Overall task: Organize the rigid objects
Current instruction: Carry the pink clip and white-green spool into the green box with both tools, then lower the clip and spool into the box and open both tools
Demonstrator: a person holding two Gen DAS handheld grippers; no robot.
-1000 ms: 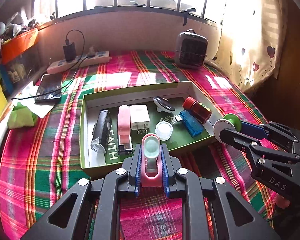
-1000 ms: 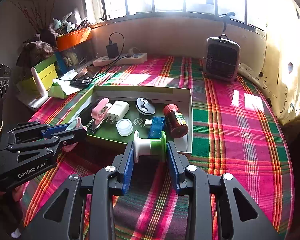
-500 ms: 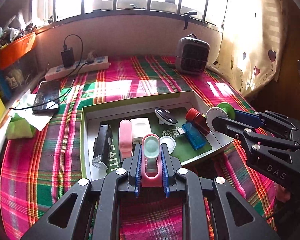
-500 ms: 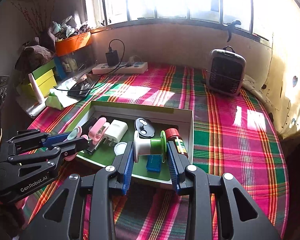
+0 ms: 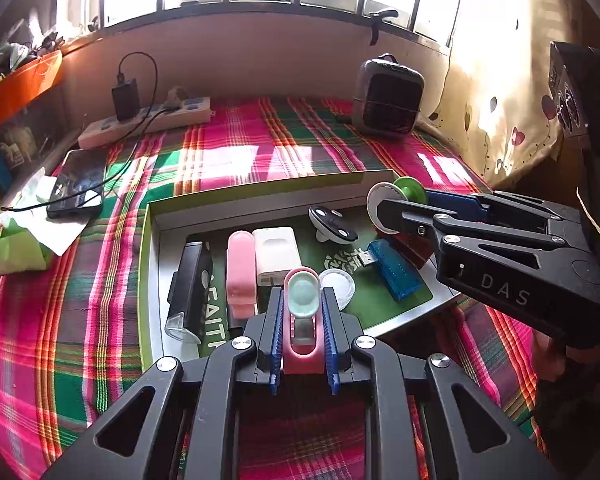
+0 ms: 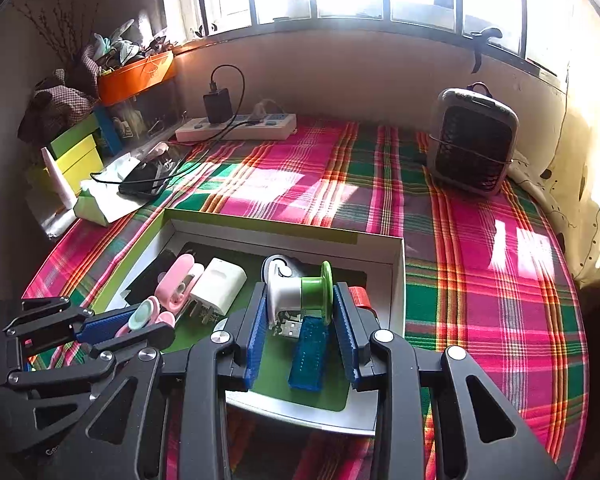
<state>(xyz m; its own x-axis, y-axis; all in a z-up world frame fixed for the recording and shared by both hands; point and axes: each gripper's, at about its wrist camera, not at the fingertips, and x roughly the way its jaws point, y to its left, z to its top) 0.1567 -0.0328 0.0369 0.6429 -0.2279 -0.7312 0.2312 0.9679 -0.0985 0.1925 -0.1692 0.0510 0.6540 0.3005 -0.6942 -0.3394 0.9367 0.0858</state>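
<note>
Your left claw (image 5: 302,334) was clamped on a pink clip (image 5: 302,320), its long axis running along the fingers and its rounded end pointing away toward the tray (image 5: 260,196), over the tray's near edge. Your right claw (image 6: 300,320) gripped a spool (image 6: 300,292) by its two ends, white end left and green end right, axis lying crosswise between the pads, above the blue USB stick (image 6: 308,354) inside the tray.

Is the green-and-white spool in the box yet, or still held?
Still held: the right gripper fingers clamp the spool by its ends, above the box.
</note>
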